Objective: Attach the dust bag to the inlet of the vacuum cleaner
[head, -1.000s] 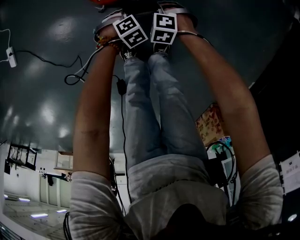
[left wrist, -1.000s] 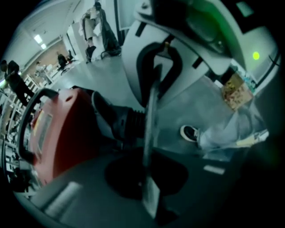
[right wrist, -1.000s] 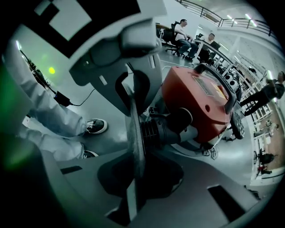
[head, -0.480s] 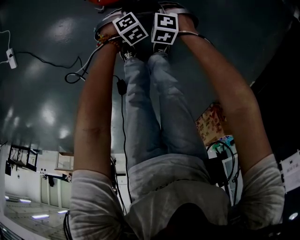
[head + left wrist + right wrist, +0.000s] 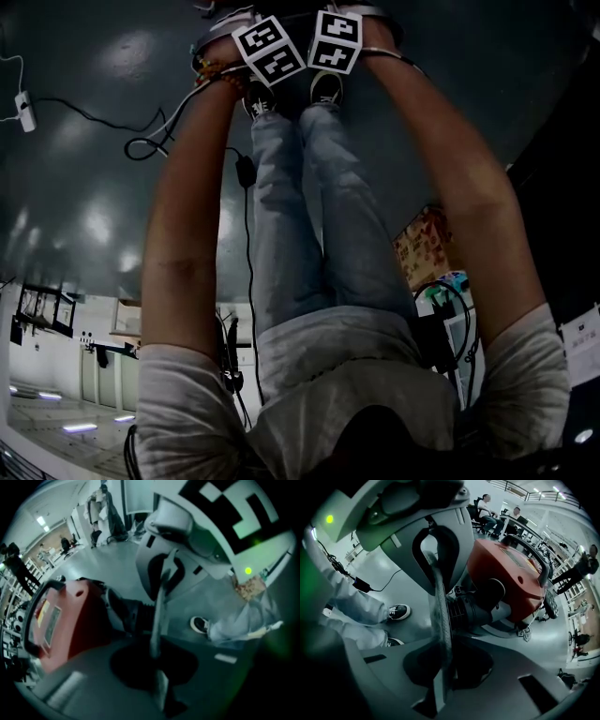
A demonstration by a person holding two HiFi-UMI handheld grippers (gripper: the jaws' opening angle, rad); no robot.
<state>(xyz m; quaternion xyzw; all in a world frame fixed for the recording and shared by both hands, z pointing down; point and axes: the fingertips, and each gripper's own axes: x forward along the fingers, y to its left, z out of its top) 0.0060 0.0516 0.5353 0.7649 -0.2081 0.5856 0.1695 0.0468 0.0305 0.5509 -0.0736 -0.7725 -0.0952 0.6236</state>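
The red vacuum cleaner [image 5: 65, 620] [image 5: 511, 578] stands on the grey floor just past both grippers. Its black ribbed inlet hose [image 5: 133, 616] [image 5: 473, 609] points toward them. A thin grey dust bag [image 5: 158, 616] [image 5: 439, 611] shows edge-on, stretched between the two grippers. My left gripper [image 5: 157, 667] [image 5: 270, 49] is shut on one end and my right gripper [image 5: 440, 667] [image 5: 335, 41] on the other. The two grippers face each other at close range, at arm's length above my shoes. The head view hides the bag and the vacuum.
Black cables [image 5: 150, 141] and a white plug block [image 5: 23, 112] lie on the floor at the left. My shoes [image 5: 325, 89] stand just below the grippers. A coloured box [image 5: 427, 248] sits at the right. People [image 5: 487, 508] sit and stand in the background.
Both grippers have moved a little farther away, toward the top of the head view. The red edge of the vacuum no longer shows there, and one shoe is now uncovered.
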